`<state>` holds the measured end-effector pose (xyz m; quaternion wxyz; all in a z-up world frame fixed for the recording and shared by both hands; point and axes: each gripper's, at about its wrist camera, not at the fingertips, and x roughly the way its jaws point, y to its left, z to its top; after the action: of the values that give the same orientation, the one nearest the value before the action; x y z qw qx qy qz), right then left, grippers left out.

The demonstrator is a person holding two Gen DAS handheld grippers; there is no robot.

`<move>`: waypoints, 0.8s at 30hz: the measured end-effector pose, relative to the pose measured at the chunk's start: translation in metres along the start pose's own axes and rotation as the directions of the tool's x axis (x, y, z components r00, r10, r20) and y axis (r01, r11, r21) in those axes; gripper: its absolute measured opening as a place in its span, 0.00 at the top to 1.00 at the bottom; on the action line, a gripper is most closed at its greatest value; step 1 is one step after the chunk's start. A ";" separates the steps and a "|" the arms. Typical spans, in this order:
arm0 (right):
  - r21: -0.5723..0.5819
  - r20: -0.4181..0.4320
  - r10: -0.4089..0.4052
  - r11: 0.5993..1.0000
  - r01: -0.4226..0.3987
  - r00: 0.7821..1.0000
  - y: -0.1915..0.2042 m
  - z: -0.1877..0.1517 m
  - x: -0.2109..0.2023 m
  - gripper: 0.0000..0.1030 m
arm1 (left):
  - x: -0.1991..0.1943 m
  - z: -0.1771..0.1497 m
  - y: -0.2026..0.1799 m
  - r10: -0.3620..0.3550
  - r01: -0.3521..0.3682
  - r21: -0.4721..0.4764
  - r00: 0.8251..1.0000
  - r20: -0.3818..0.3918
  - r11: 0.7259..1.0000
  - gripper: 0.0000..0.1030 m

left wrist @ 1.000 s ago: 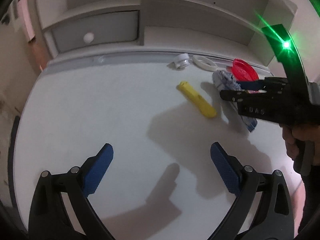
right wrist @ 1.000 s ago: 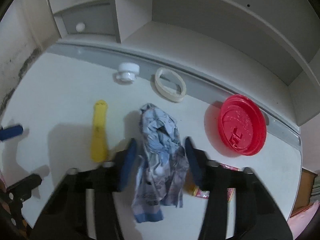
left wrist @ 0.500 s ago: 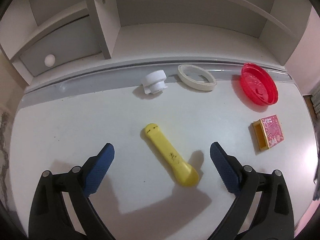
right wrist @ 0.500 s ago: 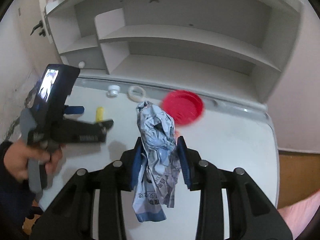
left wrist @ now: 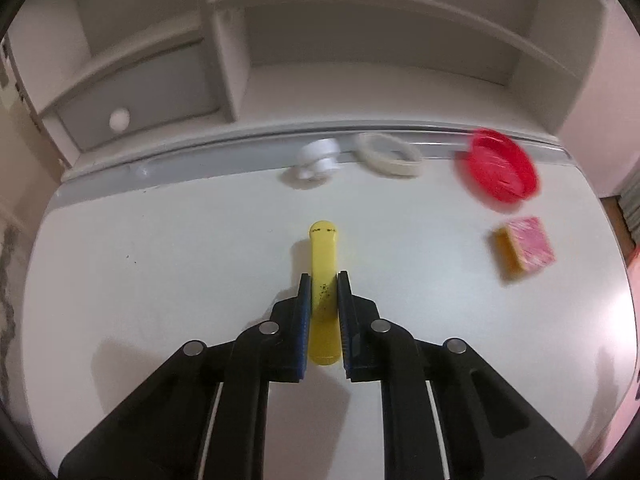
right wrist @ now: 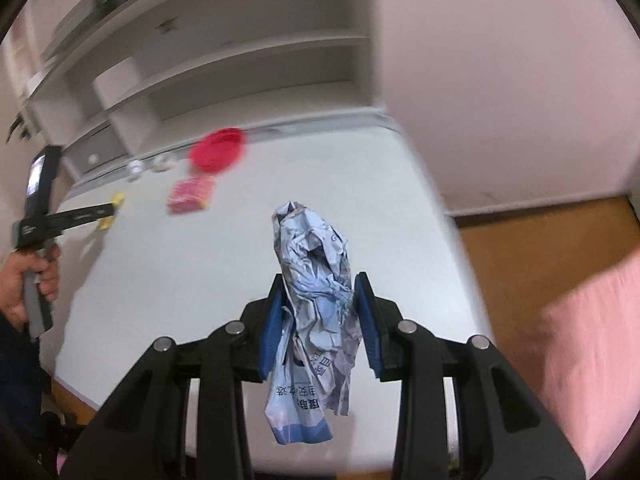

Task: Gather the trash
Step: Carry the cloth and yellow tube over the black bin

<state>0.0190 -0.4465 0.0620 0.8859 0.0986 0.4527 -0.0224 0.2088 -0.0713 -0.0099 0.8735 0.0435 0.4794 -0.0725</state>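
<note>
Lighting: dim, even indoor light from above; soft shadows on the white desk (left wrist: 160,280). Optics: strong fisheye bending, dark vignette at corners. Left view: fairly sharp centre, red lid (left wrist: 498,170) smeared. Right view: heavy motion blur on shelves (right wrist: 200,68) and wall; centre crisp.

The left wrist camera looks steeply down along its claw (left wrist: 324,280), close over the table (left wrist: 160,280), facing the shelves (left wrist: 360,60). The right wrist camera views the same table (right wrist: 200,272) from farther off, tilted. Both show the red lid (left wrist: 498,170) (right wrist: 218,153).
</note>
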 end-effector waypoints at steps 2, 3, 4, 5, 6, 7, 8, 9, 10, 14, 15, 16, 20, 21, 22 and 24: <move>0.071 0.008 -0.037 0.997 0.037 0.999 -0.026 -0.020 -0.015 0.66 | -0.013 -0.007 -0.020 -0.029 0.028 0.037 0.999 0.020 0.999 0.89; 0.114 0.012 -0.067 0.991 0.065 0.998 -0.043 -0.034 -0.023 0.66 | -0.020 -0.010 -0.033 -0.054 0.053 0.057 0.998 0.028 0.997 0.89; 0.155 0.013 -0.099 0.983 0.096 0.995 -0.059 -0.048 -0.033 0.66 | -0.031 -0.015 -0.051 -0.092 0.089 0.086 0.995 0.041 0.992 0.89; 0.189 0.013 -0.127 0.974 0.122 0.992 -0.072 -0.060 -0.040 0.66 | -0.039 -0.018 -0.072 -0.129 0.122 0.122 0.990 0.053 0.985 0.89; 0.231 0.007 -0.160 0.961 0.154 0.987 -0.088 -0.077 -0.048 0.66 | -0.049 -0.024 -0.091 -0.164 0.153 0.155 0.984 0.062 0.976 0.89; 0.269 0.000 -0.193 0.945 0.186 0.981 -0.104 -0.095 -0.055 0.66 | -0.060 -0.032 -0.117 -0.216 0.199 0.197 0.974 0.070 0.960 0.89; 0.297 -0.006 -0.219 0.931 0.211 0.976 -0.117 -0.109 -0.061 0.66 | -0.070 -0.038 -0.142 -0.268 0.244 0.243 0.961 0.071 0.939 0.89; 0.332 -0.020 -0.249 0.912 0.241 0.968 -0.132 -0.128 -0.067 0.66 | -0.078 -0.045 -0.164 -0.308 0.278 0.282 0.949 0.066 0.918 0.89; 0.369 -0.040 -0.276 0.889 0.270 0.960 -0.147 -0.146 -0.072 0.66 | -0.087 -0.056 -0.190 -0.360 0.324 0.323 0.931 0.058 0.889 0.89; 0.486 -0.108 -0.347 0.799 0.354 0.931 -0.200 -0.209 -0.086 0.66 | -0.108 -0.109 -0.297 -0.521 0.474 0.465 0.853 -0.033 0.747 0.89; 0.508 -0.130 -0.369 0.772 0.382 0.920 -0.212 -0.225 -0.088 0.66 | -0.109 -0.123 -0.320 -0.550 0.504 0.495 0.833 -0.062 0.708 0.89; 0.526 -0.151 -0.388 0.747 0.407 0.909 -0.223 -0.240 -0.088 0.66 | -0.110 -0.147 -0.353 -0.569 0.528 0.538 0.815 -0.106 0.657 0.89; 0.597 -0.232 -0.389 0.667 0.446 0.892 -0.262 -0.288 -0.082 0.66 | -0.100 -0.215 -0.432 -0.606 0.598 0.619 0.760 -0.235 0.509 0.89; 0.606 -0.253 -0.385 0.652 0.456 0.887 -0.270 -0.298 -0.078 0.66 | -0.093 -0.227 -0.446 -0.606 0.609 0.627 0.752 -0.260 0.486 0.89; 0.616 -0.269 -0.383 0.637 0.464 0.883 -0.277 -0.305 -0.070 0.66 | -0.083 -0.244 -0.463 -0.602 0.622 0.634 0.743 -0.293 0.459 0.89; 0.626 -0.297 -0.382 0.614 0.481 0.875 -0.291 -0.324 -0.061 0.66 | -0.062 -0.272 -0.490 -0.579 0.628 0.648 0.743 -0.335 0.431 0.89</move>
<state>-0.3128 -0.6717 -0.1189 0.7215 0.3062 0.4807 -0.3931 -0.1325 -0.5099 -0.1070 0.6805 0.2138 0.4189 -0.5618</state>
